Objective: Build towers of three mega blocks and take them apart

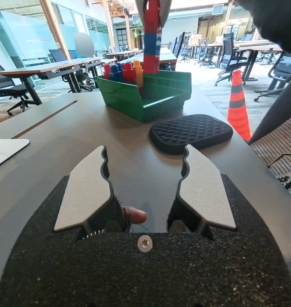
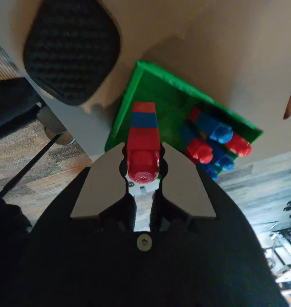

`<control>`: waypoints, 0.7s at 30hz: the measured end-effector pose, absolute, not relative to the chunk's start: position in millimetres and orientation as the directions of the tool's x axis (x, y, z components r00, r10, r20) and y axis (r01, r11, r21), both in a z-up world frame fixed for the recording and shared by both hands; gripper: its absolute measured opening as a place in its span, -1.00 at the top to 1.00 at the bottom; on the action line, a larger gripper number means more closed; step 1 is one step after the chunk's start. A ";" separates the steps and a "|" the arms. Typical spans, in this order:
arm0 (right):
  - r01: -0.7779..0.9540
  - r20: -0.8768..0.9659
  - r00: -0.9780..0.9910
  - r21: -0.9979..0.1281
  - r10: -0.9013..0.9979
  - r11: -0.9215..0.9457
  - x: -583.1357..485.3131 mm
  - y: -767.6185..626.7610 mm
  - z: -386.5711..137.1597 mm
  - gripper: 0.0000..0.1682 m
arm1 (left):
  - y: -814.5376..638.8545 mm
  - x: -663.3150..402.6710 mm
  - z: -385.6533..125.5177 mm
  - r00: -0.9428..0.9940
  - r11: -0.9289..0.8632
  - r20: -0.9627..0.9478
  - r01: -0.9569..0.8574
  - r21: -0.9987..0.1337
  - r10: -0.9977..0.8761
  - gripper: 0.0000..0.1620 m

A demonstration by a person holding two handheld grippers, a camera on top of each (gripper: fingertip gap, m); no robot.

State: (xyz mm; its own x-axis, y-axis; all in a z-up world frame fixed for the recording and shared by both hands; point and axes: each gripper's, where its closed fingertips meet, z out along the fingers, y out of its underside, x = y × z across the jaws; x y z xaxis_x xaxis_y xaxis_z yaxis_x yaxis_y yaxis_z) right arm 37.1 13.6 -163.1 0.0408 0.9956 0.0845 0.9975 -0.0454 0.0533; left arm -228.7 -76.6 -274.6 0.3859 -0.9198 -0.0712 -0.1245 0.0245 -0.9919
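Observation:
A tower of three blocks, red, blue, red (image 2: 143,132), hangs upright over the green bin (image 2: 158,93). My right gripper (image 2: 143,147) is shut on its top red block and points straight down. In the left wrist view the same tower (image 1: 151,43) hangs above the green bin (image 1: 124,99), held from above by the right gripper's fingers (image 1: 164,15). Several loose red, blue and orange blocks (image 1: 123,73) stand in the bin's left end; they also show in the right wrist view (image 2: 214,146). My left gripper (image 1: 145,156) is open and empty, low over the dark table (image 1: 75,126).
A black honeycomb pad (image 1: 191,131) lies on the table right of the bin, also in the right wrist view (image 2: 71,51). A white mat corner (image 1: 6,149) is at the left. An orange cone (image 1: 237,106) and office chairs stand on the floor beyond the table edge. There is about 30 cm between the tips of the two grippers.

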 end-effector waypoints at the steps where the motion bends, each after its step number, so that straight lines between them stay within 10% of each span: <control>1: 0.995 0.083 0.062 0.069 0.995 -0.068 54.6 18.1 -166.7 0.57 | -75.8 -229.2 -274.2 0.388 0.018 -0.064 -0.119 -0.993 -0.919 -0.06; 21: 0.935 0.015 0.314 0.168 0.949 -0.312 170.3 105.3 -259.9 0.57 | -75.5 -228.8 -274.8 0.391 0.019 -0.067 -0.125 -0.992 -0.918 -0.04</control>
State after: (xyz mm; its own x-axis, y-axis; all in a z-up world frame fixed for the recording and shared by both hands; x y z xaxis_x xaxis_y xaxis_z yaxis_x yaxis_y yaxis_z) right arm 170.3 105.3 -259.9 0.3138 0.9494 0.0152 0.9352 -0.3119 0.1676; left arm -228.8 -75.5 -274.8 0.3910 -0.9180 -0.0671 -0.1254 0.0191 -0.9919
